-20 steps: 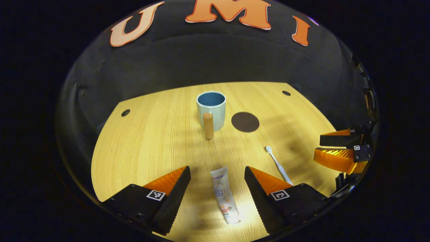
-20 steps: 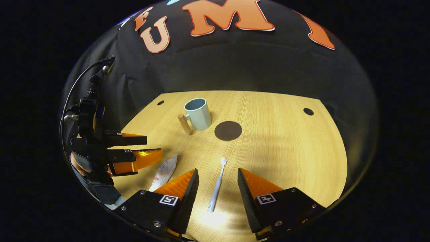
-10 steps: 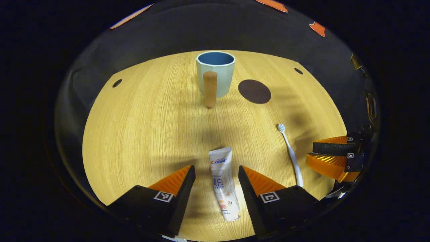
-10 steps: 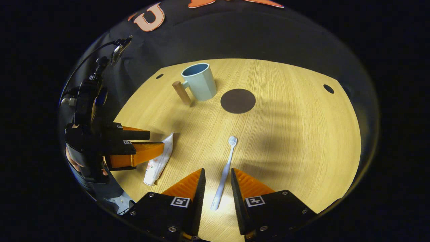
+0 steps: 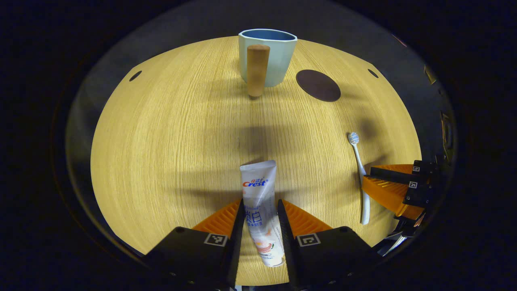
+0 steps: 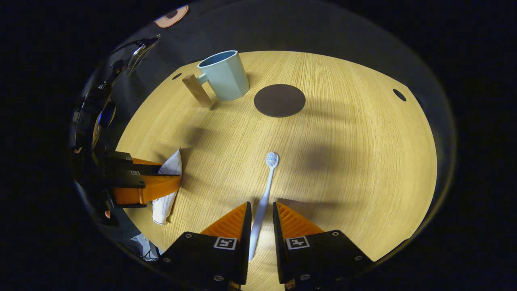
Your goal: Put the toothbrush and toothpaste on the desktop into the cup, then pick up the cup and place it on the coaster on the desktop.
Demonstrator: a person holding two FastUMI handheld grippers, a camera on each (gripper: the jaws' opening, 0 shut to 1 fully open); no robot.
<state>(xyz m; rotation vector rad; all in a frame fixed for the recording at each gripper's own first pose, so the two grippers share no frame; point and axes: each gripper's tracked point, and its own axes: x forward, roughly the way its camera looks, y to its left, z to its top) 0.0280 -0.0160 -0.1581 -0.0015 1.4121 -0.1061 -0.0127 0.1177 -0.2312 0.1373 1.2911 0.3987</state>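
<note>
wooden desktop (image 5: 169,137), both grippers down on it, one at the toothpaste and one at the toothbrush.

in the left gripper view the left gripper (image 5: 260,218) has its jaws drawn narrow around the toothpaste (image 5: 259,210), both fingers right against the tube's sides, the tube flat on the desktop well short of the cup (image 5: 267,56). in the right gripper view the right gripper (image 6: 261,220) straddles the toothbrush (image 6: 264,194) with a narrow gap; whether the fingers touch the handle i cannot tell. the brush lies flat, its head pointing toward the cup. the pale blue cup stands upright at the far side with its wooden handle (image 6: 197,90) sticking out, and the dark round coaster (image 6: 279,100) lies just beside the cup, bare.
</note>
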